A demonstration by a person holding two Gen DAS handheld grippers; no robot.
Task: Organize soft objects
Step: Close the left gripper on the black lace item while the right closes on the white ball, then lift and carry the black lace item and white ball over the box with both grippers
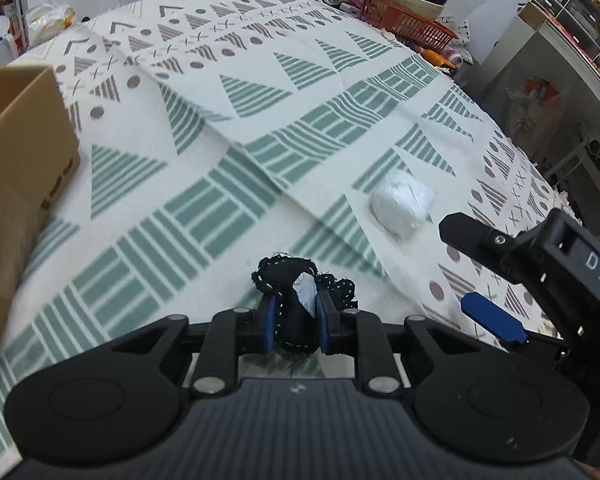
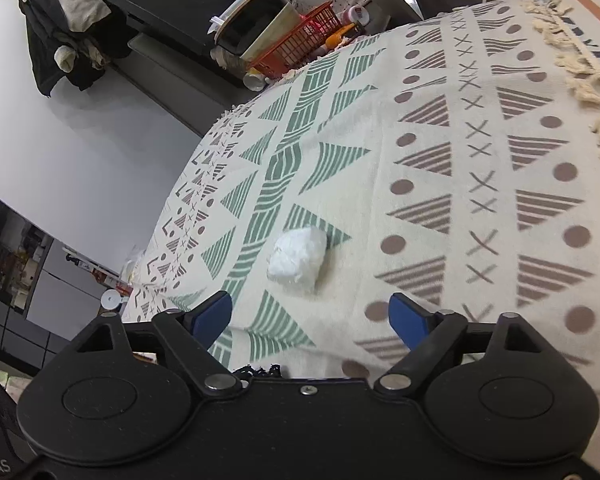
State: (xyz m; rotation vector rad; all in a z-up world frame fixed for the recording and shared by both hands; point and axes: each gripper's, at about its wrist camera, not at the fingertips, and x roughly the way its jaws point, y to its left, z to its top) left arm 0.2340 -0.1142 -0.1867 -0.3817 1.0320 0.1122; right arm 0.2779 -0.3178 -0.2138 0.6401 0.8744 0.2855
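Left claw (image 1: 296, 326): blue pads pressed in on a black lace-trimmed fabric piece (image 1: 300, 280), which bunches up above the fingertips; a pale patch shows in its folds. We see it held over the patterned cloth (image 1: 260, 128) covering the counter.

Right claw (image 2: 310, 318): fingers spread wide, nothing between them, nothing touching the pads. In the left wrist view the right claw sits just right of the left one.

White wadded soft bundle (image 2: 298, 258) lies on the cloth ahead of the right claw, centred between its fingers but apart from them; from the left claw it is ahead and to the right (image 1: 404, 202).

Cardboard box (image 1: 20, 184) stands far left of the left claw, interior mostly out of view.
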